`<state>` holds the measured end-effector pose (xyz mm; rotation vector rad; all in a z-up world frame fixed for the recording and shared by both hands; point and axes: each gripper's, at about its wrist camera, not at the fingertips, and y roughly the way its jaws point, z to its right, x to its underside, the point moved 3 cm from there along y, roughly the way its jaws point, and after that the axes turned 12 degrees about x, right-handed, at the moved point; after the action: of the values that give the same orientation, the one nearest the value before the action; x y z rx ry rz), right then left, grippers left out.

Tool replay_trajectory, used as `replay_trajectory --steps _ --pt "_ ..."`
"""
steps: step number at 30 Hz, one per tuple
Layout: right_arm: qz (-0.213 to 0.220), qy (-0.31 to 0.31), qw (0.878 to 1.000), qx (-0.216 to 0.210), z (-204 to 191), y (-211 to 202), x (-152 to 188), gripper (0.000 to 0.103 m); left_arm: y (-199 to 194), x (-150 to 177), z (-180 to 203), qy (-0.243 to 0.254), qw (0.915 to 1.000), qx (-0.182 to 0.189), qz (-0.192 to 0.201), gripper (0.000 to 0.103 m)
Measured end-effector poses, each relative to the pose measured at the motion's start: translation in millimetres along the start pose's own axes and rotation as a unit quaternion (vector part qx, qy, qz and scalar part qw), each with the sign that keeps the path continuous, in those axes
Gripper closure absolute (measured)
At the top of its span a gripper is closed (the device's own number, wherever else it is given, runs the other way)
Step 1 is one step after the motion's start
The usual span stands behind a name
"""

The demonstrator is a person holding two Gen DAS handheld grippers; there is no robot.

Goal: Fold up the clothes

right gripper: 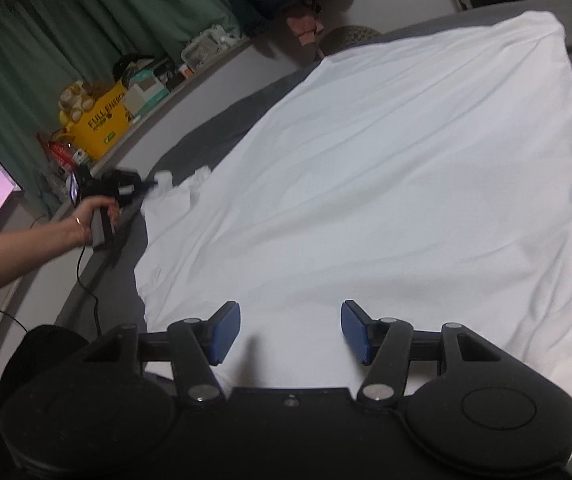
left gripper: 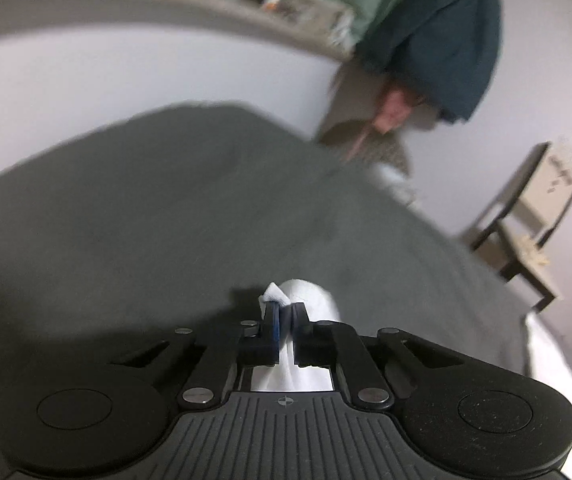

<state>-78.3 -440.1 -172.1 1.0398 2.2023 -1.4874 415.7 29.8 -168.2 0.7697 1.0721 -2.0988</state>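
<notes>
The left gripper [left gripper: 284,312] jaws are pinching a sleeve tip of the white shirt [right gripper: 385,184], which is lying spread on the grey bed [left gripper: 134,208]. The right gripper [right gripper: 290,332] jaws are hanging spread above the near hem. The sleeve is best carried inward low, keeping the body flat.

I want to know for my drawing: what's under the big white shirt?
Under the white shirt lies a dark grey bed cover, showing around its edges. Whatever sits beneath the shirt's middle is covered, so it cannot be seen.
</notes>
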Motion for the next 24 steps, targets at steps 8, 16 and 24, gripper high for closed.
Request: replay_trajectory --steps 8,16,24 --pt "0.006 0.010 1.000 -0.007 -6 7 4 0.048 27 -66 14 0.100 0.9921 -0.012 0.074 0.098" --pt "-0.004 0.006 1.000 0.002 -16 19 6 0.046 61 -115 17 0.177 0.9758 -0.041 0.121 0.098" --pt "-0.016 -0.006 1.000 0.003 -23 26 1 0.038 105 -72 -22 0.134 0.9807 -0.142 0.016 0.097"
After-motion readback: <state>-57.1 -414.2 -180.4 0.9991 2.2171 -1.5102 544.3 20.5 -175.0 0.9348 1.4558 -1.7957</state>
